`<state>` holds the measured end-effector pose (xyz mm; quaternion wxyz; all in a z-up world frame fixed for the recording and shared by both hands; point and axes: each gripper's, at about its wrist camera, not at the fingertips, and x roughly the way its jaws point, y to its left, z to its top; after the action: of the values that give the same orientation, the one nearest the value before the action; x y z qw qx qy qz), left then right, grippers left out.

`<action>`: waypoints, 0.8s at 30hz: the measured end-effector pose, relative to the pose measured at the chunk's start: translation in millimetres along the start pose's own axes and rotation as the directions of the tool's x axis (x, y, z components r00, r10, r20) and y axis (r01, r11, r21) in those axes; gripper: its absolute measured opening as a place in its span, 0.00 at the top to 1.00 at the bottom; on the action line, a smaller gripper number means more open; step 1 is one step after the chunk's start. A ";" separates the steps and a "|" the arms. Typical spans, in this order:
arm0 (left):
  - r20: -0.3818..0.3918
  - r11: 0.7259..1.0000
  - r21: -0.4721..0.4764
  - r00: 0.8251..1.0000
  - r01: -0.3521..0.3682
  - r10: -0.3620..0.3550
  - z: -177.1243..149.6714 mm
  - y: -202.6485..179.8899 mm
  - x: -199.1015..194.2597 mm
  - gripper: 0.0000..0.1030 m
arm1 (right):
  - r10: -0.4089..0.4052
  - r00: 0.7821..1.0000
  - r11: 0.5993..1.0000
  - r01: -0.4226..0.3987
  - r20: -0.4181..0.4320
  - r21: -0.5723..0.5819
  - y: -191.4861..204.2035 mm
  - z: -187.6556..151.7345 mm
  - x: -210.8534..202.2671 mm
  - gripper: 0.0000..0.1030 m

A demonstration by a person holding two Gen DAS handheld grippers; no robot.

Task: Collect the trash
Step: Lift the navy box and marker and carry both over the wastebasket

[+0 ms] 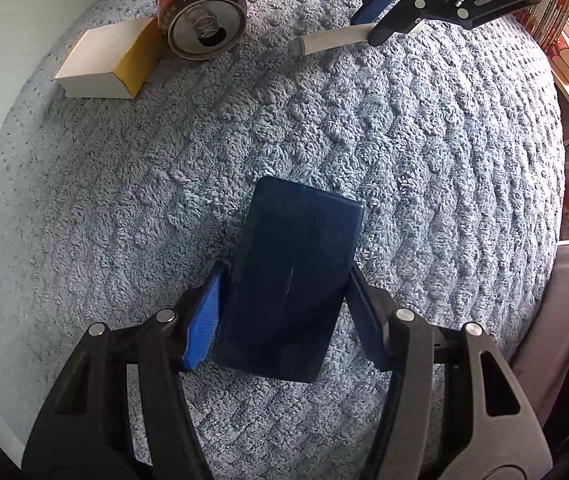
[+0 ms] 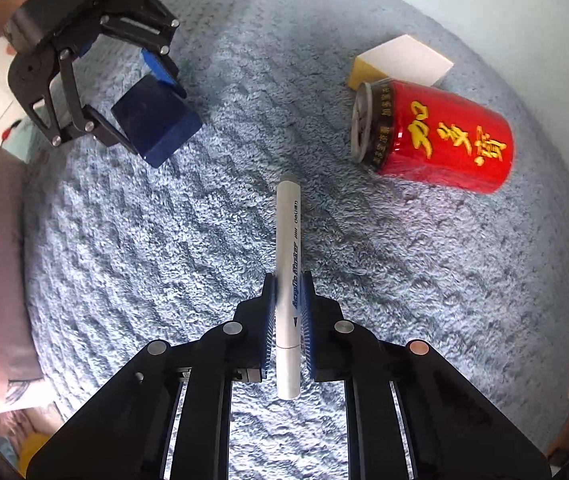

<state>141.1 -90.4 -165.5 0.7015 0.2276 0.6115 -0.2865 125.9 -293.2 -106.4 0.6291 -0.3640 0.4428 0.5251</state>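
holding a dark blue box [image 1: 290,280] in our left gripper [image 1: 284,300] and a white marker [image 2: 288,280] in our right gripper [image 2: 287,312], we hover over the blue rug [image 1: 404,140], the red can [image 2: 436,140] lying beside a white box [image 2: 404,60].

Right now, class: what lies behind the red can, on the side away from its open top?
A white and yellow box lies on the blue towel just behind the red can. The can covers the box's near end, so whether they touch is hidden.
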 end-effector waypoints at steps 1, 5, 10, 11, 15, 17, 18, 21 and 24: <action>0.002 1.000 0.003 1.000 -0.004 0.004 -1.7 -1.5 -1.2 0.45 | -0.007 1.000 1.000 0.007 0.005 0.009 2.2 -1.9 -3.9 0.87; 0.014 1.000 0.012 1.000 -0.013 0.012 -10.0 -3.5 -9.8 0.45 | -0.026 0.999 0.999 0.026 0.018 0.044 5.6 -9.4 -20.4 0.87; 0.038 0.999 0.046 0.999 -0.022 0.020 1.1 -17.8 -25.5 0.45 | -0.035 0.999 0.995 0.032 0.027 0.097 13.7 -18.9 -37.4 0.87; 0.043 0.998 0.057 0.999 -0.022 0.019 3.4 -20.0 -26.7 0.45 | -0.047 0.998 0.993 0.044 0.028 0.106 17.8 -21.4 -40.9 0.87; 0.067 0.993 0.114 0.998 -0.019 0.011 17.4 -30.1 -34.3 0.45 | -0.067 0.998 0.986 0.064 0.018 0.154 27.0 -38.1 -54.7 0.87; 0.077 0.989 0.145 0.997 -0.013 0.002 21.9 -38.1 -36.2 0.45 | -0.080 0.997 0.981 0.076 0.016 0.179 29.2 -41.5 -58.5 0.87; 0.081 0.987 0.163 0.997 -0.007 -0.006 24.2 -43.9 -36.9 0.45 | -0.091 0.996 0.977 0.086 0.017 0.195 29.7 -44.9 -62.4 0.87; 0.091 0.976 0.218 0.996 0.003 -0.024 25.8 -61.4 -37.4 0.45 | -0.115 0.993 0.960 0.106 0.019 0.259 33.0 -58.5 -74.0 0.87; 0.101 0.961 0.274 0.994 0.018 -0.048 29.8 -80.1 -38.3 0.45 | -0.141 0.990 0.933 0.132 0.004 0.334 45.9 -67.8 -77.8 0.87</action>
<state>104.9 -164.3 -120.8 0.6903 0.2961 0.5315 -0.3915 64.5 -373.6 -56.3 0.7225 -0.2751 0.4899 0.4029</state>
